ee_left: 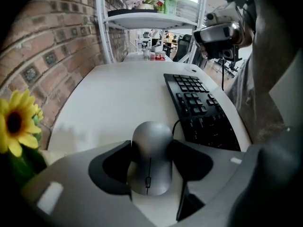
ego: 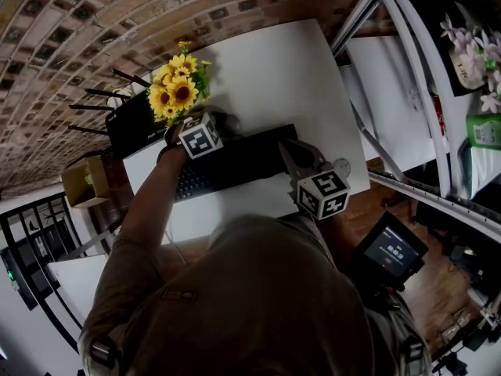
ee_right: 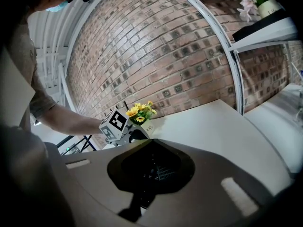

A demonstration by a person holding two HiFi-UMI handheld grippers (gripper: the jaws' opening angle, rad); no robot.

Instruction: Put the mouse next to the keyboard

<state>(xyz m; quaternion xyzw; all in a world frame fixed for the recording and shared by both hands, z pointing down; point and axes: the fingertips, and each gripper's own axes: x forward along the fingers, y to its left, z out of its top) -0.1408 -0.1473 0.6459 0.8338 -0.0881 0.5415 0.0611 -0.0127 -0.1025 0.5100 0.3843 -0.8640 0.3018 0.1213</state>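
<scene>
A grey wired mouse (ee_left: 150, 171) rests on the white table (ee_left: 118, 98), just left of the black keyboard (ee_left: 199, 110). My left gripper (ee_left: 151, 148) straddles it, and both dark pads lie against the mouse's sides. In the head view the left gripper (ego: 225, 122) sits at the keyboard's (ego: 243, 163) far left end, below the flowers. My right gripper (ego: 286, 150) hovers over the keyboard's right end with its jaws together and nothing between them. In its own view the right gripper (ee_right: 149, 169) looks across the table toward the left gripper's marker cube (ee_right: 113, 123).
A pot of yellow sunflowers (ego: 178, 84) stands by the brick wall, close to the left gripper. A black router (ego: 129, 124) with antennas sits to its left. A white metal shelf (ego: 407, 69) rises past the table's right edge. A small screen (ego: 391, 249) glows low right.
</scene>
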